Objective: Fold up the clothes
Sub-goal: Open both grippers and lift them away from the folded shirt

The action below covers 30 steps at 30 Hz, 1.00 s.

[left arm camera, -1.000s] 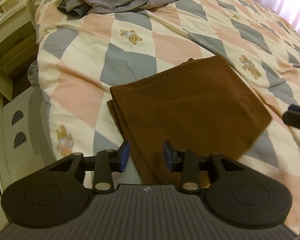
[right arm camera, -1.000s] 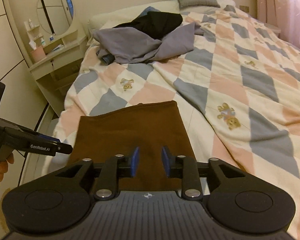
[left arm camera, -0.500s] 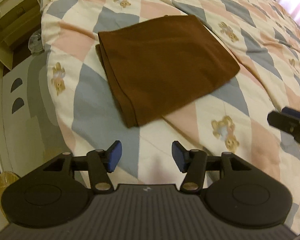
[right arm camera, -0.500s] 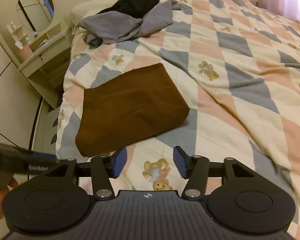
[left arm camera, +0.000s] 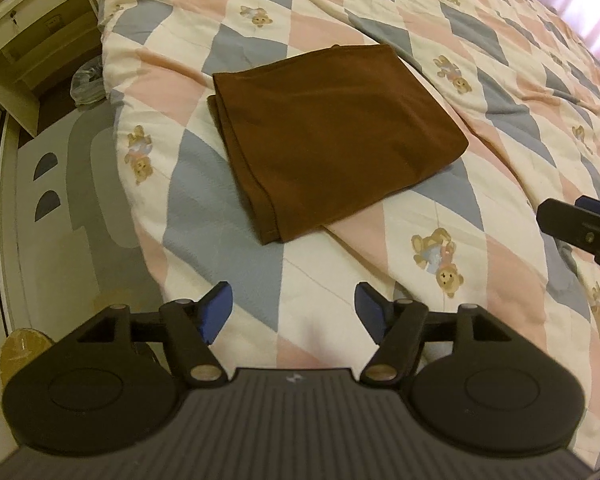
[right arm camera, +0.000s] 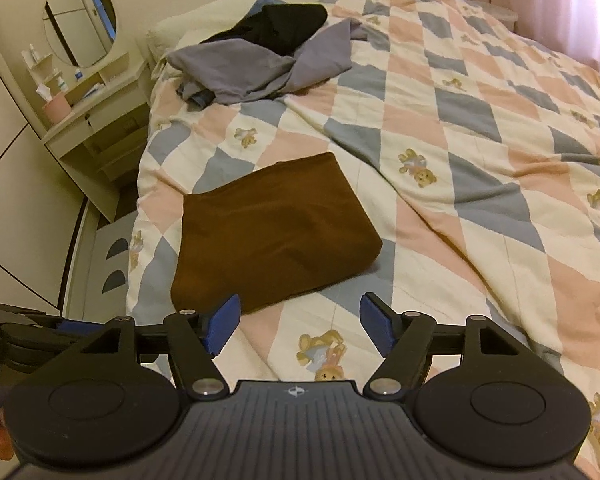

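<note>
My left claw [left arm camera: 290,312] and right claw [right arm camera: 298,322] both hang wide apart, holding nothing. The folded brown cloth [left arm camera: 332,136] lies flat on the quilt [left arm camera: 500,80] just ahead of them.

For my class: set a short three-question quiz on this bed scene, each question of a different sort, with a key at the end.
1. True or false: the left gripper grips the brown garment.
2. Multiple choice: the brown garment is A) crumpled in a heap, B) folded flat on the quilt, C) hanging off the bed.
3. Fill in: near the pillow end lies an unfolded pile, a grey garment with a ____ one on top.

Key: 1 false, both it and the right gripper are open and clear of it; 2 B; 3 black.
</note>
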Each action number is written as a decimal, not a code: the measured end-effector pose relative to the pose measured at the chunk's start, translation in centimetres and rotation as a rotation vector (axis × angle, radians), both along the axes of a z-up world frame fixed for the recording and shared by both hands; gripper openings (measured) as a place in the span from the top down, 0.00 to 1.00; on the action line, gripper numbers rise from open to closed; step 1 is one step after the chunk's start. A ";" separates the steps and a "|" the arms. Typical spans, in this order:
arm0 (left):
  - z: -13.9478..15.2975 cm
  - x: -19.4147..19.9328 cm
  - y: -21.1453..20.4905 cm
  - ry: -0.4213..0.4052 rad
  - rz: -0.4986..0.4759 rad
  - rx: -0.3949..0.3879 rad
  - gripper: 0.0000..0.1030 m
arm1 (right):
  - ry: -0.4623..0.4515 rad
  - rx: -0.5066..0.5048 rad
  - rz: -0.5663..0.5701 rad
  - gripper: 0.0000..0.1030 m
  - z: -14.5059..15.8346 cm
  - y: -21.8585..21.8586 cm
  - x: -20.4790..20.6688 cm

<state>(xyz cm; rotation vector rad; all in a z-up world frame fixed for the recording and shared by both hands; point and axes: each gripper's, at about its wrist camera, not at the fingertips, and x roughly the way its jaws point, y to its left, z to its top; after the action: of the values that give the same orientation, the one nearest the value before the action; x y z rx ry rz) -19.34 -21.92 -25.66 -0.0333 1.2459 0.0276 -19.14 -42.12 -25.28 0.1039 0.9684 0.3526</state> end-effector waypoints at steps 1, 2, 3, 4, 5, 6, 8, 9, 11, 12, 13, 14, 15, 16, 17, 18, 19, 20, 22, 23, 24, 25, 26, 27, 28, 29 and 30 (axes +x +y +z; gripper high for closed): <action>0.3 -0.2 0.1 -0.001 0.002 0.003 0.36 | 0.008 -0.003 -0.005 0.31 0.3 0.2 -0.1; 0.5 -0.3 0.2 -0.002 0.004 0.006 0.36 | 0.013 -0.004 -0.007 0.29 0.6 0.3 -0.1; 0.8 -0.5 0.4 -0.002 0.006 0.009 0.35 | 0.016 -0.004 -0.007 0.28 0.8 0.5 -0.2; 1.1 -0.6 0.5 -0.002 0.009 0.012 0.34 | 0.018 -0.004 -0.008 0.27 1.1 0.7 -0.3; 1.3 -0.7 0.6 -0.003 0.010 0.013 0.33 | 0.021 -0.004 -0.008 0.27 1.3 0.9 -0.4; 1.6 -0.8 0.7 -0.004 0.011 0.014 0.31 | 0.023 -0.003 -0.007 0.27 1.5 1.0 -0.5; 2.0 -1.0 0.7 -0.005 0.007 0.015 0.30 | 0.028 -0.002 -0.005 0.27 1.9 1.3 -0.6; 2.3 -1.1 0.8 -0.006 0.005 0.015 0.30 | 0.031 -0.002 -0.005 0.27 2.0 1.4 -0.7; 2.8 -1.2 0.6 -0.011 -0.006 0.016 0.30 | 0.039 -0.002 -0.004 0.27 2.2 1.7 -0.8; 3.0 -1.2 0.6 -0.013 -0.011 0.017 0.30 | 0.043 -0.006 -0.004 0.27 2.3 1.8 -0.9; 3.2 -1.3 0.5 -0.015 -0.016 0.018 0.30 | 0.048 -0.011 -0.006 0.27 2.4 1.8 -0.9; 3.4 -1.3 0.5 -0.018 -0.021 0.016 0.29 | 0.054 -0.017 -0.008 0.27 2.4 1.9 -0.9; 3.6 -1.4 0.5 -0.020 -0.025 0.015 0.29 | 0.060 -0.024 -0.013 0.27 2.5 2.0 -0.9; 3.7 -1.5 0.6 -0.022 -0.028 0.017 0.29 | 0.067 -0.028 -0.018 0.27 2.5 2.1 -0.9; 3.9 -1.6 0.7 -0.023 -0.030 0.018 0.28 | 0.072 -0.032 -0.023 0.27 2.5 2.2 -0.8; 3.9 -1.7 0.9 -0.023 -0.030 0.018 0.28 | 0.076 -0.036 -0.026 0.27 2.5 2.2 -0.8; 3.9 -1.8 1.1 -0.022 -0.029 0.017 0.27 | 0.075 -0.041 -0.030 0.27 2.6 2.3 -0.8; 3.9 -1.9 1.3 -0.021 -0.028 0.017 0.27 | 0.075 -0.047 -0.031 0.27 2.6 2.4 -0.8; 3.6 -2.1 1.8 -0.010 -0.023 0.012 0.27 | 0.075 -0.053 -0.029 0.27 2.5 2.6 -0.6; 3.4 -2.1 2.0 -0.005 -0.019 0.009 0.27 | 0.076 -0.054 -0.029 0.27 2.5 2.6 -0.5; 3.2 -2.2 2.3 0.002 -0.015 0.004 0.27 | 0.078 -0.054 -0.029 0.27 2.3 2.7 -0.4; 3.0 -2.2 2.5 0.010 -0.012 -0.003 0.27 | 0.081 -0.054 -0.029 0.27 2.2 2.7 -0.3; 2.7 -2.2 2.7 0.021 -0.009 -0.009 0.27 | 0.085 -0.054 -0.030 0.27 2.0 2.8 -0.2; 2.5 -2.2 2.8 0.028 -0.007 -0.013 0.27 | 0.089 -0.056 -0.029 0.27 1.9 2.9 0.0; 2.3 -2.1 2.9 0.032 -0.005 -0.017 0.27 | 0.091 -0.058 -0.027 0.27 1.7 2.9 0.1; 2.2 -2.0 3.0 0.037 -0.004 -0.022 0.27 | 0.094 -0.060 -0.024 0.27 1.6 3.0 0.2; 2.0 -1.9 3.1 0.041 -0.003 -0.026 0.27 | 0.098 -0.061 -0.023 0.27 1.4 3.0 0.4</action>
<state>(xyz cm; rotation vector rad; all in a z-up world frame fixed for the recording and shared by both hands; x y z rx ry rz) -21.26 -18.85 -23.66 -0.0538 1.2872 0.0095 -18.75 -39.13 -23.89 0.0766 1.0734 0.2988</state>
